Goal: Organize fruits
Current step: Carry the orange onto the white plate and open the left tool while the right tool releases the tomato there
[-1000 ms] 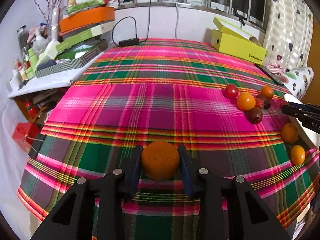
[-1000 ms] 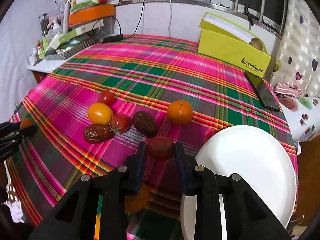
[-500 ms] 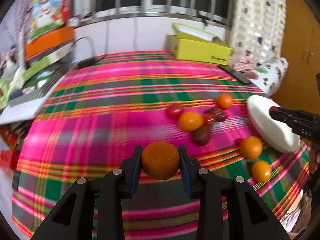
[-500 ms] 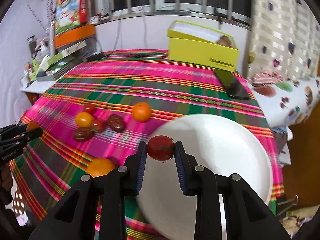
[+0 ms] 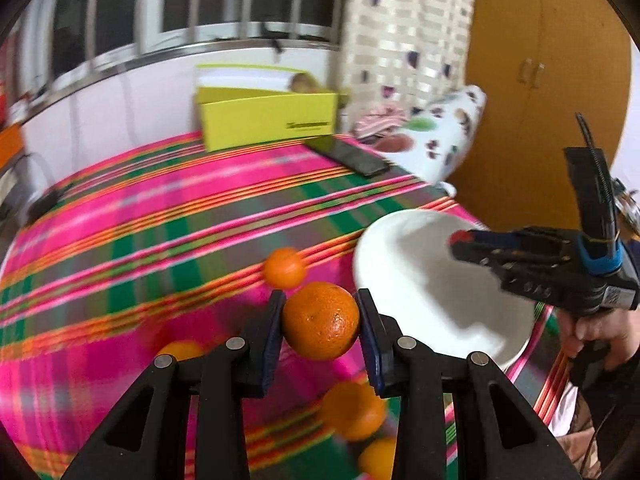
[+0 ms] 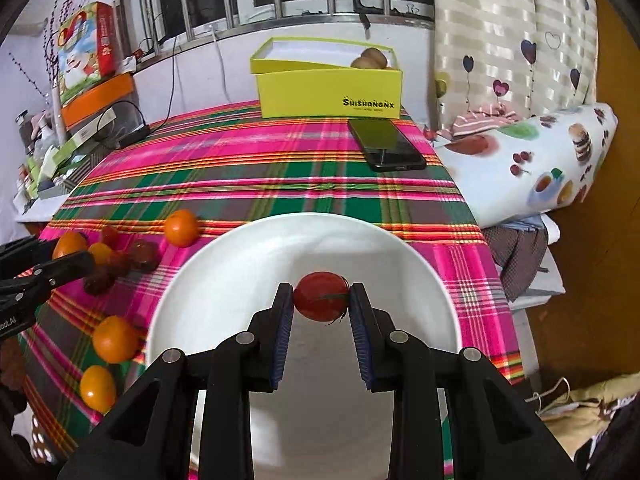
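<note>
**Both grippers loaded, both now at the plate**

Right gripper (image 6: 320, 300) pinches a small red tomato (image 6: 320, 296) between its pads, hanging over the middle of the white plate (image 6: 224, 264). A second ago it hung over the cloth short of the rim, so this one looks ready to set down. Left gripper (image 5: 320, 324) clamps an orange (image 5: 320, 320); it has swung from the far side of the plaid tablecloth (image 5: 160, 248) toward the plate, now close beside it. Loose oranges (image 6: 114, 338) and dark fruits (image 6: 120, 264) lie on the cloth left of the plate, unsorted.
</note>
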Available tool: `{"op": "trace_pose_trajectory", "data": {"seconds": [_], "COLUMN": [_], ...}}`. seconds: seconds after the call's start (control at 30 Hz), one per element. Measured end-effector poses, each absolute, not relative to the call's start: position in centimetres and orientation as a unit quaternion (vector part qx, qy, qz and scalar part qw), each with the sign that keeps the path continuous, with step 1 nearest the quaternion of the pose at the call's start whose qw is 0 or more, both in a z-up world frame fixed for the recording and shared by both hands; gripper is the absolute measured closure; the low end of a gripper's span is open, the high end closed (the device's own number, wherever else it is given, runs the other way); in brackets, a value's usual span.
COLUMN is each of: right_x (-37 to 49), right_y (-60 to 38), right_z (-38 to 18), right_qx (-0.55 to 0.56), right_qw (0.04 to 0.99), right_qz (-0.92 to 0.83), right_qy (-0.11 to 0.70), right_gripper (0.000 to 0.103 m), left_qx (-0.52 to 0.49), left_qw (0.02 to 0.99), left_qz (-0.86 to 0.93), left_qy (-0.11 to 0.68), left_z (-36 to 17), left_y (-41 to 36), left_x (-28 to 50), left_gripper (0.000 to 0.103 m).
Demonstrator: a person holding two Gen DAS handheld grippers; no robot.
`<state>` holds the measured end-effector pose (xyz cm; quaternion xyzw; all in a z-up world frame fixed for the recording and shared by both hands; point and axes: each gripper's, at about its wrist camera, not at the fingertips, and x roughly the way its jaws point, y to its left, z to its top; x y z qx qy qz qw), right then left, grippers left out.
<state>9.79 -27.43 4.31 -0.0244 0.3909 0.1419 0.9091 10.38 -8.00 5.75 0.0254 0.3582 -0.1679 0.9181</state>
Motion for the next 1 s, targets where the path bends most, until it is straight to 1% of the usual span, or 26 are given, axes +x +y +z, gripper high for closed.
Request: {"op": "trace_pose_trajectory", "data": {"seconds": [0.33,0.63,0.77,1.0], "right_x": [12.4,13.8,14.0,14.1], "right_y": [-29.3,-29.5,-29.5,-29.4], "right_z": [3.3,2.4,2.1,2.0], "right_qx": [-0.021,-0.028,-0.030,-0.032], "right_qw": [0.901,0.895,0.893,0.890], "right_qz": [0.147,0.152,0.155,0.160], "right_qy": [0.407,0.418,0.422,0.426], "right_gripper": [0.073,0.073,0.073,0.073], "left_qx": [0.057,0.062,0.095,0.113], "left_qw": [0.895,0.877,0.870,0.858], "left_qz": [-0.246,-0.277,-0.265,-0.262], "left_qy": [0.368,0.387,0.404,0.428], "left_z": [4.3,2.8,2.2,1.7], "left_y": [-13.5,-15.2,-16.2,-17.0], "left_x": [14.7,16.2,16.6,17.1], "left_gripper": [0.059,0.059,0.058,0.058]}}
